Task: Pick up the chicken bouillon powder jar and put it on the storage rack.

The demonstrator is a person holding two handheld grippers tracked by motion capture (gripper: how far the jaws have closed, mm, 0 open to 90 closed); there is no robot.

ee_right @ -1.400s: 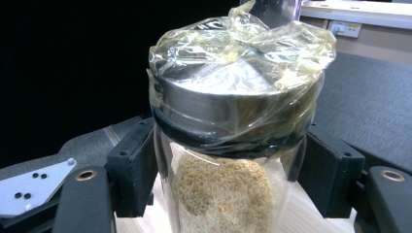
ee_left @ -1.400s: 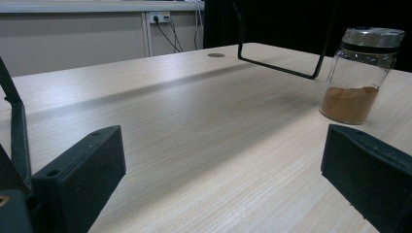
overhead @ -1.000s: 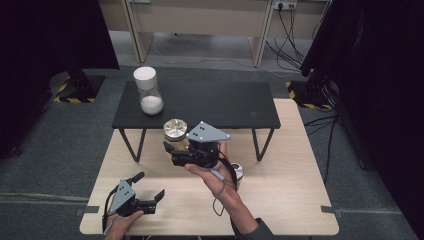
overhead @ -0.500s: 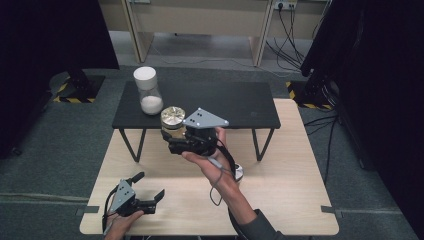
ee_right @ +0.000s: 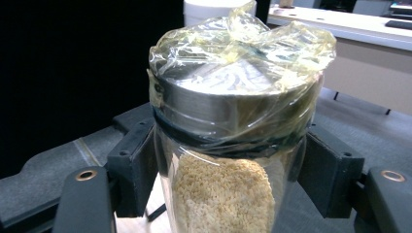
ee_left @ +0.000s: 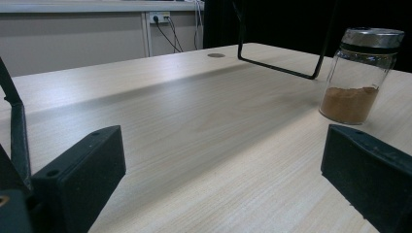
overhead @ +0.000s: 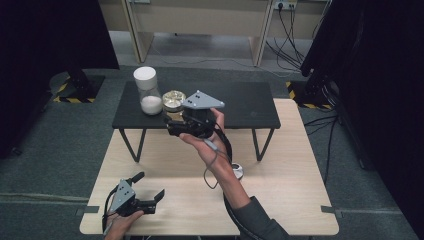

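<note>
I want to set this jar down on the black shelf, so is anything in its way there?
The right gripper holds the glass jar of pale grains with a film-covered metal lid at the black shelf's front edge. The white-lidded jar of white powder stands just to its left in the high view; the shelf to the right is free.

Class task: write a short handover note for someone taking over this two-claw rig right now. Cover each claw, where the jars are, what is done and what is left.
Right claw: shut on the jar of pale grains, gripping just below its film-covered metal lid; held in the air at the front edge of the black shelf.
Left claw: open, nothing held, low over the wooden table near its front left corner.
Other jars: white-capped jar stands on the shelf; jar of brown powder stands on the table.
Done: grain jar picked up.
Left: probably set it on the shelf beside the white-capped jar, release; the brown-powder jar may follow.
</note>
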